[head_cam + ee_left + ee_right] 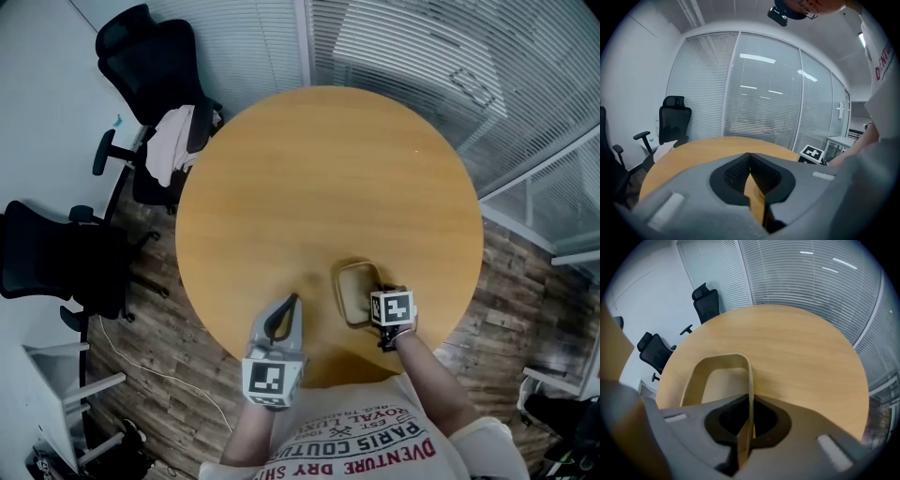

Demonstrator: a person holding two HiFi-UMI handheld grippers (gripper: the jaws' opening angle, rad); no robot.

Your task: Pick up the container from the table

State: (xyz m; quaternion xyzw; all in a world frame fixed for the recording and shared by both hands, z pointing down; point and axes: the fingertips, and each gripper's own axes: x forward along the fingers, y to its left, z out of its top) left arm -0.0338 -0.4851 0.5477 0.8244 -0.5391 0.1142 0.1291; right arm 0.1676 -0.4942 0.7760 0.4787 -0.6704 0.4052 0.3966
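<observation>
Container point(354, 287): shallow tan tray, rounded-rectangle outline, thin upright walls, nearly the same colour as the round wooden desk point(328, 159). It's on the desk near the person's edge, right of centre. Right gripper point(382, 309) points steeply down, jaws clamped on the tray's thin side wall. Left gripper point(292, 302) hovers over the desk near the tray's left side, jaws together, holding nothing.

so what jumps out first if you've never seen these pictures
A big round wooden table fills the head view. Near its edge closest to the person sits a shallow tan container, with the right tongs shut on its thin side wall. The left tongs hang shut and empty to its left.
</observation>
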